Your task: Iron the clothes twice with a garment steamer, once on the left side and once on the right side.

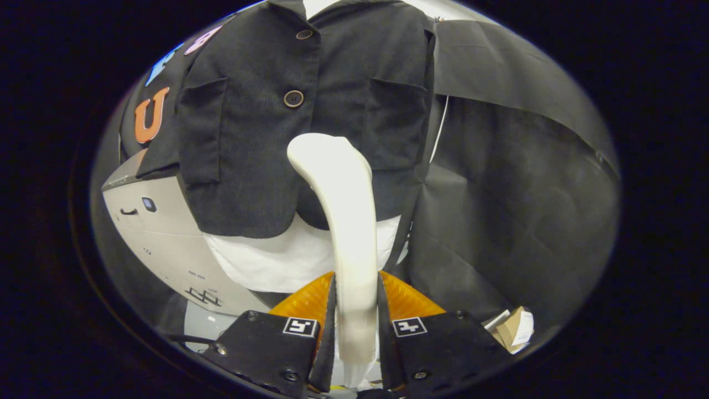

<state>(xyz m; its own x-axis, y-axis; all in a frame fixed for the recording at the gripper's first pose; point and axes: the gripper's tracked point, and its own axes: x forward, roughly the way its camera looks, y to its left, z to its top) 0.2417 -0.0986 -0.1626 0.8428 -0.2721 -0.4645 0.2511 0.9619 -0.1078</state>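
Note:
A dark jacket (260, 127) with two brown buttons and two chest pockets hangs ahead, over a white garment (277, 260) whose hem shows below it. My gripper (356, 293) is shut on the handle of a cream garment steamer (343, 210). The steamer rises from between the fingers, and its curved head lies against the jacket's lower middle, just right of the button line. The steamer's face is hidden against the cloth.
A grey-white cabinet or machine (160, 233) stands to the left behind the jacket. Black cloth (515, 210) covers the wall to the right. A small cardboard box (512, 330) lies low on the right, beside the right finger.

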